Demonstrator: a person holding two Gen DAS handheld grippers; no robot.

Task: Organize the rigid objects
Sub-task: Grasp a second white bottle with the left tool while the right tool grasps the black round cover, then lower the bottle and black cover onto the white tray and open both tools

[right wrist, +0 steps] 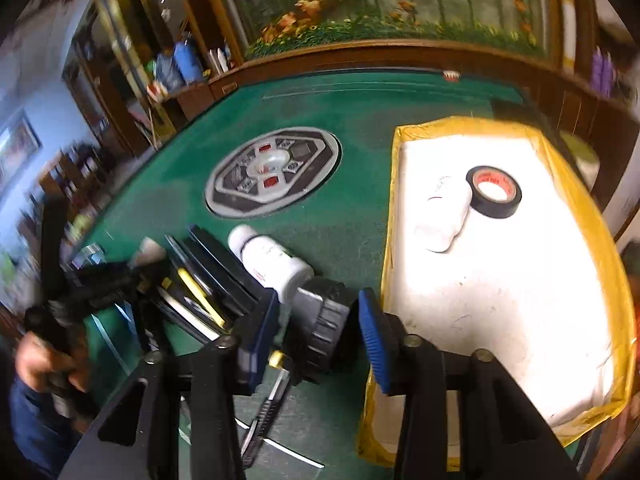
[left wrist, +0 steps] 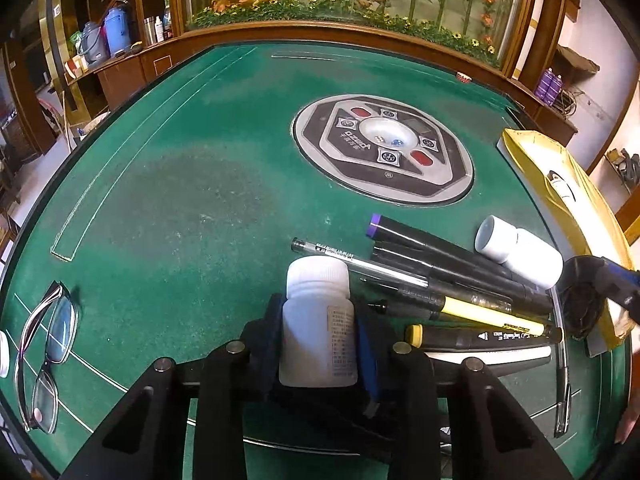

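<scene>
Clamped between the blue pads of the left gripper (left wrist: 320,344), a white plastic pill bottle (left wrist: 318,320) stands upright on the green felt table (left wrist: 180,200), jaws closed snug on its sides. Right gripper (right wrist: 318,334) straddles a black ribbed cylinder (right wrist: 324,328), jaws part-open; contact unclear. Right of the held bottle lies a row of pens (left wrist: 460,292); far right, a yellow-edged white tray (right wrist: 500,280) holding black tape (right wrist: 494,192)

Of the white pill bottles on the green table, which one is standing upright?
The white bottle between the left gripper jaws stands upright, cap up. The other white bottle lies on its side beside the black pens.
</scene>
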